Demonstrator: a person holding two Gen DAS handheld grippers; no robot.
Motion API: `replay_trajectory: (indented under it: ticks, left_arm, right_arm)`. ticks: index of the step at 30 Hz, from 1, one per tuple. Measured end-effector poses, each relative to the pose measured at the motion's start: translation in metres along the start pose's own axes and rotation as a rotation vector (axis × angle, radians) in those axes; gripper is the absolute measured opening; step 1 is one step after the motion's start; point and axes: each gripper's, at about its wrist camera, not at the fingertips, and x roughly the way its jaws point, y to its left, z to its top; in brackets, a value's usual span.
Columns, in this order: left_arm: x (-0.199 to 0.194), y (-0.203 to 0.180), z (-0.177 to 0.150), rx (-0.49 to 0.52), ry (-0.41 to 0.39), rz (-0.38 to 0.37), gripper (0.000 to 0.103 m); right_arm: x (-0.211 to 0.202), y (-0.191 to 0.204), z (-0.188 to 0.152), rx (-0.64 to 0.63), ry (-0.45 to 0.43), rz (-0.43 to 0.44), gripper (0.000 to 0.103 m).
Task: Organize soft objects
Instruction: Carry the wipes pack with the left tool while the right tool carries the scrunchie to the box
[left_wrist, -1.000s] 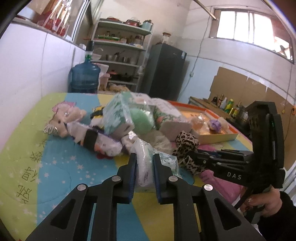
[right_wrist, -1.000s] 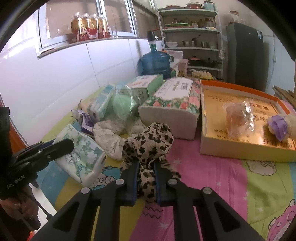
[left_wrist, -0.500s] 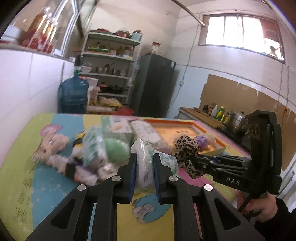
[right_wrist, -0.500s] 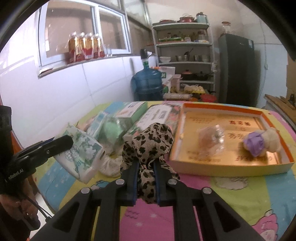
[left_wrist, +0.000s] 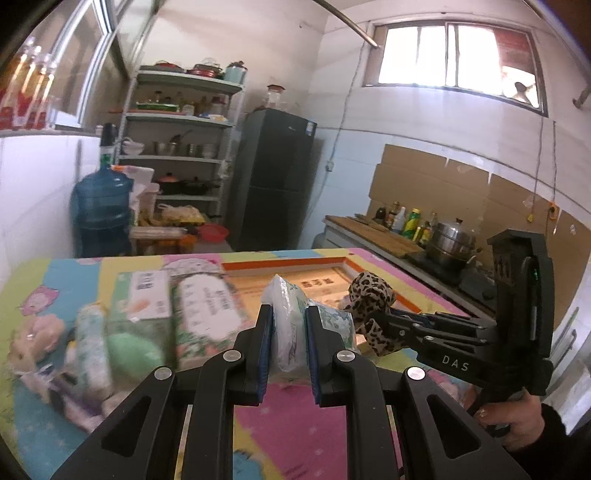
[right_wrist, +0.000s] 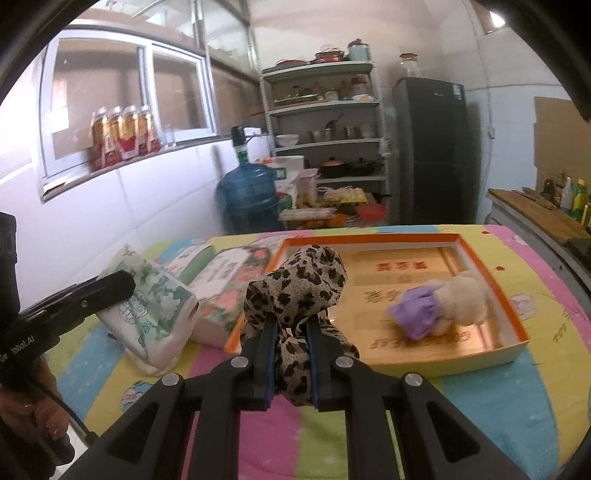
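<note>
My left gripper is shut on a white and green plastic-wrapped tissue pack, held up off the table. My right gripper is shut on a bunched leopard-print cloth, also in the air. In the left wrist view the right gripper hangs just to the right with the leopard cloth. The right wrist view shows the left gripper and its tissue pack on the left. Ahead lies a shallow orange-rimmed box holding a cream plush toy in purple cloth.
On the colourful quilted table, left of the box, lie flowered tissue packs, a green soft lump and a plush doll. Behind stand a blue water jug, a shelf rack, a dark fridge and a counter.
Both grippers have risen and swung toward the orange-rimmed box, each still holding its load. The pile of soft things has slid down and to the left in the views.
</note>
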Motion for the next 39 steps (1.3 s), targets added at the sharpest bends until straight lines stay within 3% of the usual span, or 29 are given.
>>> replay_trajectory:
  ticks: [9, 23, 31, 39]
  left_arm:
    - [0.053, -0.021, 0.028, -0.018, 0.024, -0.016, 0.017]
    - [0.146, -0.035, 0.066, -0.021, 0.065, 0.065, 0.017]
    - [0.201, -0.036, 0.076, -0.050, 0.130, 0.106, 0.017]
    - [0.246, -0.020, 0.072, -0.145, 0.216, 0.133, 0.017]
  right_arm:
    - [0.000, -0.048, 0.017, 0.013, -0.032, -0.047, 0.015]
    - [0.029, -0.107, 0.057, 0.002, -0.028, -0.065, 0.015]
    - [0.063, -0.131, 0.080, -0.032, 0.021, -0.069, 0.015]
    - [0.103, -0.151, 0.089, -0.006, 0.106, -0.056, 0.015]
